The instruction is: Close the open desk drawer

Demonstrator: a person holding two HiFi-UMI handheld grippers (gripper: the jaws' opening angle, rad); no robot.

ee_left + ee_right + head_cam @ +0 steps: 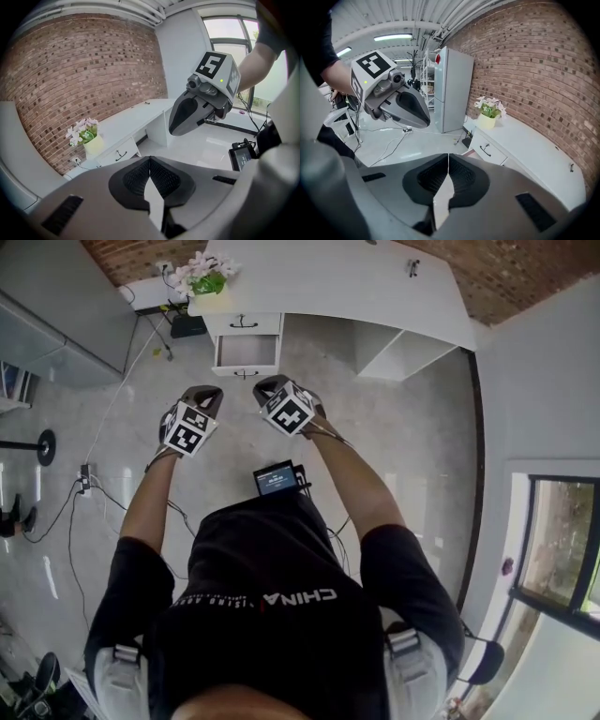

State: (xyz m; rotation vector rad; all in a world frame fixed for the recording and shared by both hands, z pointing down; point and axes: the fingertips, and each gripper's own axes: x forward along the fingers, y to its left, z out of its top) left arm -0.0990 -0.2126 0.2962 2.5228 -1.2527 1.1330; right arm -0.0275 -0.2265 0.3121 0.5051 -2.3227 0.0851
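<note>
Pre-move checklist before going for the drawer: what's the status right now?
1. Target is open: ok. The lower drawer is pulled out of the desk; the upper drawer is shut.
2. Left gripper is free: ok. The jaws are together with nothing between them.
3. Right gripper is free: ok. The jaws are together with nothing between them.
4. Contact with the lower drawer: not ok. Both grippers hang apart from it, with floor showing below them.
5. Path to the drawer front: ok. Nothing shows in the way, and the cable lies off to the left.
6. Nothing sticks up out of the lower drawer: cannot tell. It is too small in the head view.
</note>
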